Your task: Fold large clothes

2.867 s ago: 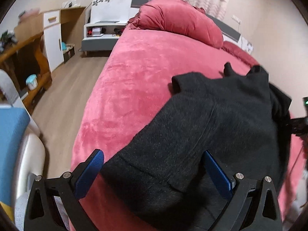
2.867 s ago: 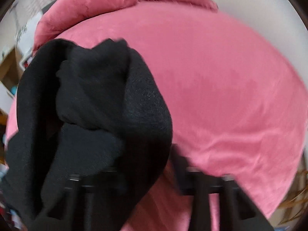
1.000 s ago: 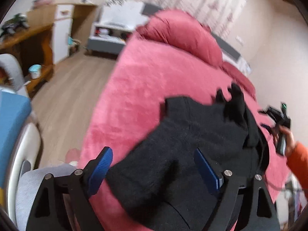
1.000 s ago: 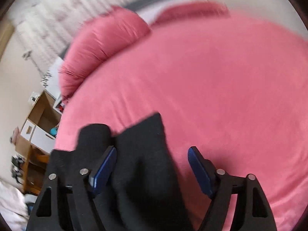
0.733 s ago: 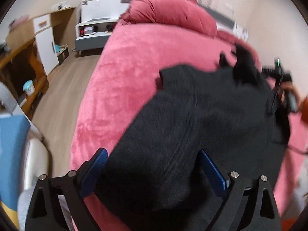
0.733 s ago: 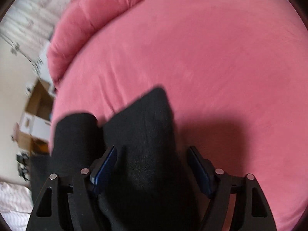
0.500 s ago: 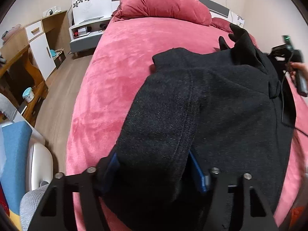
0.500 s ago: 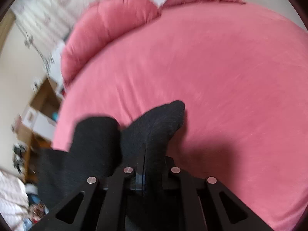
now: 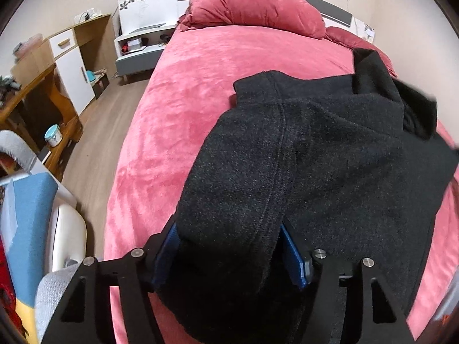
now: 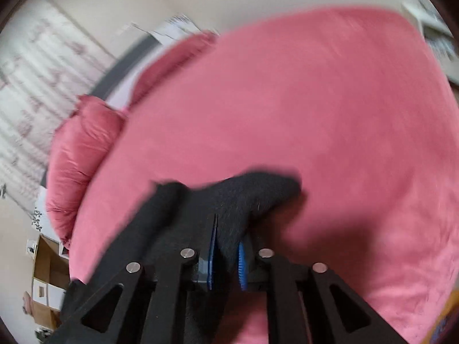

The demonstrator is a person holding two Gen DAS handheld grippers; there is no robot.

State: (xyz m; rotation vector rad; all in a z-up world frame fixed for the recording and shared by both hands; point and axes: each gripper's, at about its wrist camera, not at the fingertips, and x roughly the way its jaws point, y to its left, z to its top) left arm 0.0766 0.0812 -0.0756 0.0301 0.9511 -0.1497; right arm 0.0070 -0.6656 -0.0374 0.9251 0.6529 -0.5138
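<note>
A large black fleece garment (image 9: 330,157) lies spread on a pink bed (image 9: 200,91). My left gripper (image 9: 229,255) is shut on a thick fold of the garment at its near left edge; the blue pads press into the fabric. In the right wrist view my right gripper (image 10: 226,261) is shut on another black corner of the garment (image 10: 252,195), held just above the pink bedspread (image 10: 330,114). The far right of the garment is raised and bunched (image 9: 373,80).
A pink pillow (image 9: 252,5) lies at the head of the bed. A grey and white nightstand (image 9: 143,43), a wooden desk and a cabinet (image 9: 57,57) stand to the left across the wooden floor. A chair with blue fabric (image 9: 28,200) is at near left.
Both grippers were open around the garment a second ago and have closed on it. The right gripper has swung with its corner; its view is blurred by motion.
</note>
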